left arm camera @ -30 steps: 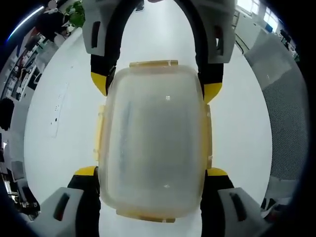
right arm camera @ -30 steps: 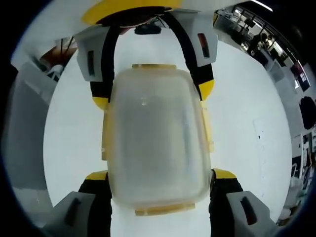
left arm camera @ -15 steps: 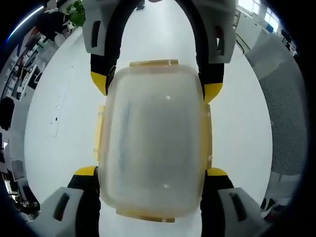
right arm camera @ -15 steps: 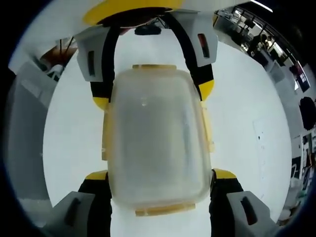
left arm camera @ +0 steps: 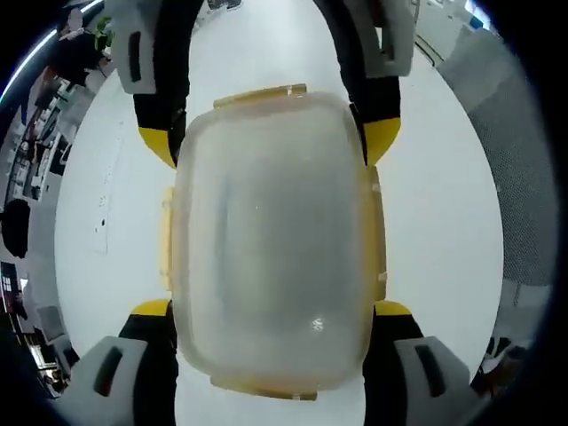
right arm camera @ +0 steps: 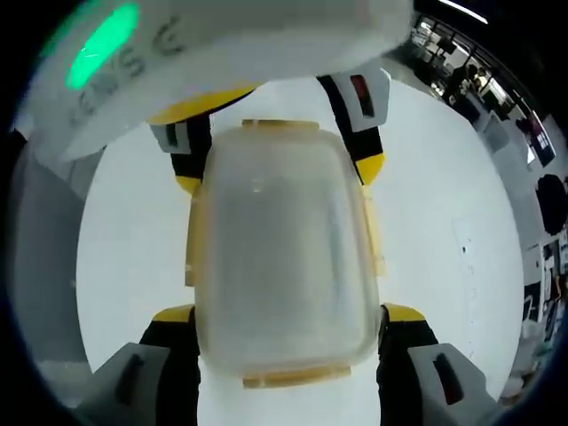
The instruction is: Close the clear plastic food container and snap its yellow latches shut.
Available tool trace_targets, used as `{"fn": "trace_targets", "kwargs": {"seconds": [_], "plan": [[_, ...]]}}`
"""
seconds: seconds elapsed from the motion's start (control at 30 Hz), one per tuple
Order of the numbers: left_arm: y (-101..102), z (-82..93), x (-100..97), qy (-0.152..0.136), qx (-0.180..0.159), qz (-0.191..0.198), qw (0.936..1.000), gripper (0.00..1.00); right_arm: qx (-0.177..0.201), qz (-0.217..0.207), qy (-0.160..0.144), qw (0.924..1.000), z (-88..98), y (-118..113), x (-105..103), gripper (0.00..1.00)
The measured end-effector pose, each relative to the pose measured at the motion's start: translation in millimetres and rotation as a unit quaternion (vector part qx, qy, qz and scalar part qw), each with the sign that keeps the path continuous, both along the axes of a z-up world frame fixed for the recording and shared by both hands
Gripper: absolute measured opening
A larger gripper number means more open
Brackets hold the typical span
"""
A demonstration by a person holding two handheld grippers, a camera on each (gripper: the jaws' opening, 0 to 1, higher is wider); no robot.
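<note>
Clutter [left arm camera: 35,169] of a room lines the far left edge of the left gripper view, beyond a white table [left arm camera: 106,177]. On that table, in the middle of the view, lies the container [left arm camera: 271,240], clear and cloudy, lid on, with yellow latches [left arm camera: 166,235] along its long sides and at both ends. The left tongs [left arm camera: 271,311] grasp the near end of it, one yellow-tipped jaw pressed to each side. At the far end the other tongs reach in from the top and flank the box the same way. To the right lies a grey textured surface [left arm camera: 519,169]. In the right gripper view a grey panel [right arm camera: 40,248] stands at the left, then the white table [right arm camera: 133,248], then the container [right arm camera: 282,253] in the centre, a side latch [right arm camera: 193,235] folded flat against its wall. The right tongs [right arm camera: 288,311] clench its near end, jaws touching both sides. Above, the left tongs' white housing with a green light [right arm camera: 102,40] looms over the far end. Office clutter [right arm camera: 541,195] sits at the right edge.
</note>
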State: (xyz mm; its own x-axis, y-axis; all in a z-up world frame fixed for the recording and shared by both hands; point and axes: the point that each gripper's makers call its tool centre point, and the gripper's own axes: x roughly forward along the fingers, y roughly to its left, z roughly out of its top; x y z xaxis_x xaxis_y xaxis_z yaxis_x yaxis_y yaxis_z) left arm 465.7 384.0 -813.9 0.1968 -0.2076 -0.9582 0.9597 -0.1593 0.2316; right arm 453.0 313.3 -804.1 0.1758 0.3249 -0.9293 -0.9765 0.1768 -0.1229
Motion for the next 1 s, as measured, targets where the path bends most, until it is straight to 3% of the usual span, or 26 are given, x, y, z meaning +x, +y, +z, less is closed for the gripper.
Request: {"fn": "trace_targets", "kwargs": {"seconds": [0.1,0.2,0.23,0.27,0.3,0.37,0.47,0.67,0.73,0.83,1.0], "plan": [[-3.1,4.2,0.0,0.025,-0.025,0.021,0.9991,0.87,-0.004,0.009,0.000,1.0000,0.1,-0.2,0.5,0.83],[-2.9,8.9,3.1,0.033,-0.038,0.037,0.9981,0.85,-0.003,0.019,-0.009,0.9998,2.4,0.7,2.7,0.82],[-2.7,9.6,3.1,0.033,-0.040,0.037,0.9979,0.84,-0.002,0.023,-0.017,0.9996,3.9,0.7,4.1,0.82],[-2.8,10.7,2.0,0.037,-0.043,0.039,0.9976,0.84,-0.004,0.045,-0.047,0.9979,7.0,1.3,11.0,0.82],[-2.9,11.8,1.1,0.040,-0.046,0.041,0.9973,0.84,-0.005,0.042,-0.043,0.9982,6.9,-0.1,8.4,0.82],[-4.9,15.5,2.0,0.041,-0.056,0.044,0.9967,0.85,0.025,0.021,-0.017,0.9993,9.0,4.2,1.4,0.83],[-12.1,25.8,7.8,0.030,-0.093,0.053,0.9938,0.87,0.045,0.012,-0.020,0.9987,16.0,3.0,2.5,0.86],[-9.3,30.9,8.5,0.019,-0.139,0.072,0.9875,0.88,0.130,-0.038,-0.039,0.9900,29.8,4.0,5.7,0.89],[-11.9,34.8,4.1,0.034,-0.171,0.102,0.9793,0.88,0.153,-0.053,-0.044,0.9859,33.4,2.3,3.9,0.89],[-17.5,46.6,1.5,0.052,-0.247,0.151,0.9558,0.88,0.196,-0.084,-0.039,0.9763,37.3,4.1,-2.0,0.90],[-19.4,56.9,3.5,0.044,-0.334,0.184,0.9233,0.88,0.246,-0.124,-0.071,0.9588,40.7,3.1,-2.2,0.92]]}}
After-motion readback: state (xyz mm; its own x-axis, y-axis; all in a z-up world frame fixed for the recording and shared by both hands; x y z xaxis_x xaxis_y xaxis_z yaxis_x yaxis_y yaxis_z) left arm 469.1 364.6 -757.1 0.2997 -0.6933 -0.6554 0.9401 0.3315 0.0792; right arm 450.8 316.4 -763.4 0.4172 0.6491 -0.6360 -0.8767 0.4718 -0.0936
